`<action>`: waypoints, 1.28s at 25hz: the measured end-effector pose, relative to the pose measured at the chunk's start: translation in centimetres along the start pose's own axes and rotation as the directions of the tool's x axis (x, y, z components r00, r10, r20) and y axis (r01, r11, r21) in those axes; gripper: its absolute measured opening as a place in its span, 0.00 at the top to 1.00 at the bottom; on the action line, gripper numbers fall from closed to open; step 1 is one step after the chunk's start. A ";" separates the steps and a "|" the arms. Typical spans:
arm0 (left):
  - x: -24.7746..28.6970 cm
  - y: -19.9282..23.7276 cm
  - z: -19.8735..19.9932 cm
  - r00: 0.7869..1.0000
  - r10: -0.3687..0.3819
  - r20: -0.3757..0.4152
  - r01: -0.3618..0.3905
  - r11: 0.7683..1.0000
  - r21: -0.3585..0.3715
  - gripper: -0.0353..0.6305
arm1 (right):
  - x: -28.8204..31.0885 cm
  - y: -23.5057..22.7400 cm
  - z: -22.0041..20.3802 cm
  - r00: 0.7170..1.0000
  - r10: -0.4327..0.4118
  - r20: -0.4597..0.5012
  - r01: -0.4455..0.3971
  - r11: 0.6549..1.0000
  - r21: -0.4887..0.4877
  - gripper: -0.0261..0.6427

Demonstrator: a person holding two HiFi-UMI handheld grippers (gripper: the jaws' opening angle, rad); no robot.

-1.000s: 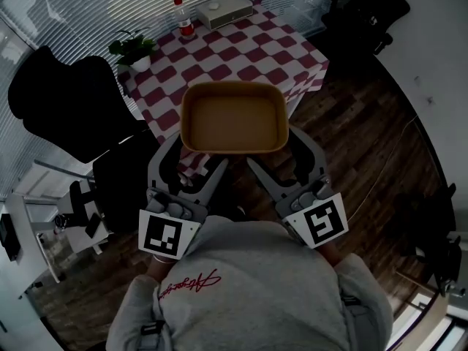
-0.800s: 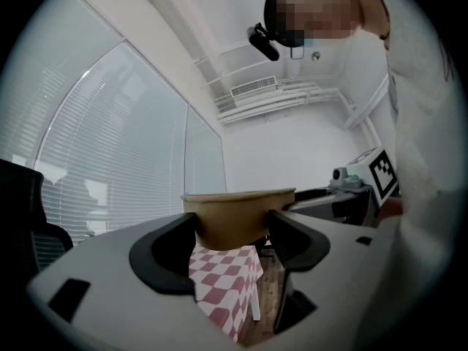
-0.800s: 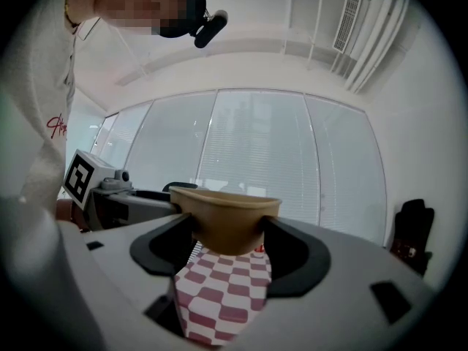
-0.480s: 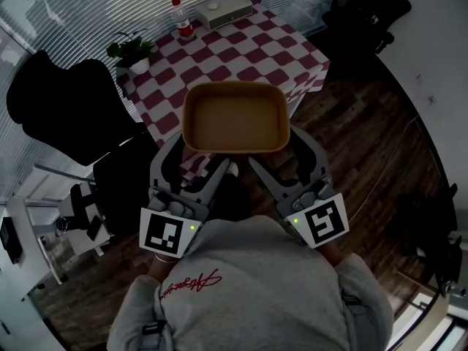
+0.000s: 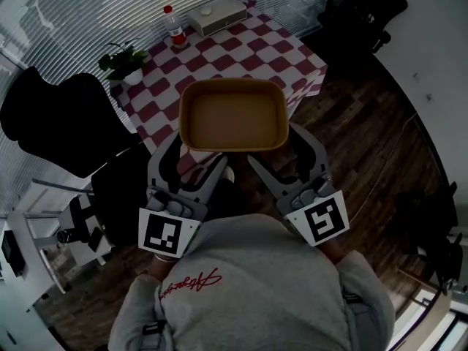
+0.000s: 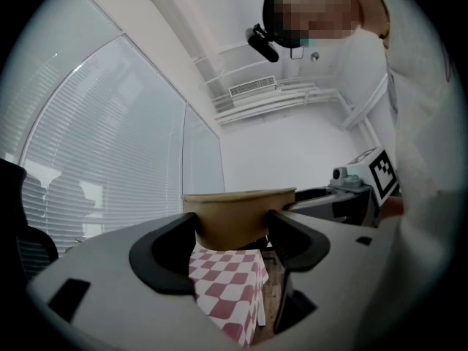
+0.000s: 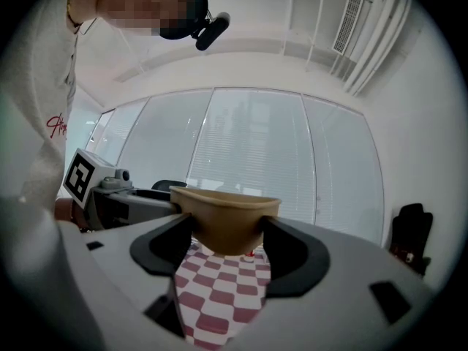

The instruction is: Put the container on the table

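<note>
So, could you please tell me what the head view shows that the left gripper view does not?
Only the head view shows the bottle, the potted plant and the white box at the table's far side, plus the container's empty inside. Only the left gripper view shows the ceiling vent and the container's side wall clamped between the left tongs. Both show the container, the checked tablecloth and the right tongs.

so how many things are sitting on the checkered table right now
3: a bottle and a white box at the far end, a potted plant at the left corner. The container covers part of the table, so more may be hidden.
</note>
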State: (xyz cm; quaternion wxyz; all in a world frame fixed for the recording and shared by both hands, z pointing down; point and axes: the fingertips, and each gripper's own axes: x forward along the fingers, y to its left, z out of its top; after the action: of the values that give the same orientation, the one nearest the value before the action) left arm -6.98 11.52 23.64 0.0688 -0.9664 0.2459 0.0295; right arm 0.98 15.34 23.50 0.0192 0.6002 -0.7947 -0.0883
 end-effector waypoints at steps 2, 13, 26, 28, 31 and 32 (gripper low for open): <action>0.7 0.5 -0.1 1.000 -0.001 0.000 0.001 1.000 0.004 0.47 | 0.7 -0.6 -0.1 1.000 0.000 0.001 0.000 1.000 0.000 0.50; 5.2 3.7 -0.7 1.000 -0.026 0.010 0.026 1.000 -0.002 0.47 | 4.6 -4.0 -0.7 1.000 -0.021 -0.002 0.021 1.000 -0.010 0.50; 10.0 8.2 -1.4 0.999 -0.038 0.001 0.038 0.999 0.000 0.47 | 9.9 -7.7 -1.4 0.999 -0.032 -0.008 0.032 0.999 -0.005 0.50; 10.2 8.9 -1.6 0.999 -0.035 -0.001 0.035 0.999 -0.012 0.47 | 10.8 -7.8 -1.5 1.000 -0.027 -0.007 0.027 1.000 -0.007 0.50; 11.0 10.1 -1.9 0.999 -0.032 -0.003 0.032 0.999 -0.013 0.47 | 12.1 -8.3 -1.8 1.000 -0.023 -0.011 0.023 1.000 -0.006 0.50; 11.3 10.5 -1.9 0.999 -0.032 -0.001 0.032 0.999 -0.009 0.47 | 12.5 -8.5 -1.9 1.000 -0.023 -0.013 0.023 1.000 -0.005 0.50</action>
State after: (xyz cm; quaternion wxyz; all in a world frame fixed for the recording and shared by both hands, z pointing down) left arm -2.03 -3.18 23.26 0.0650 -0.9705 0.2303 0.0288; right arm 5.84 0.87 23.00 0.0245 0.6100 -0.7873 -0.0866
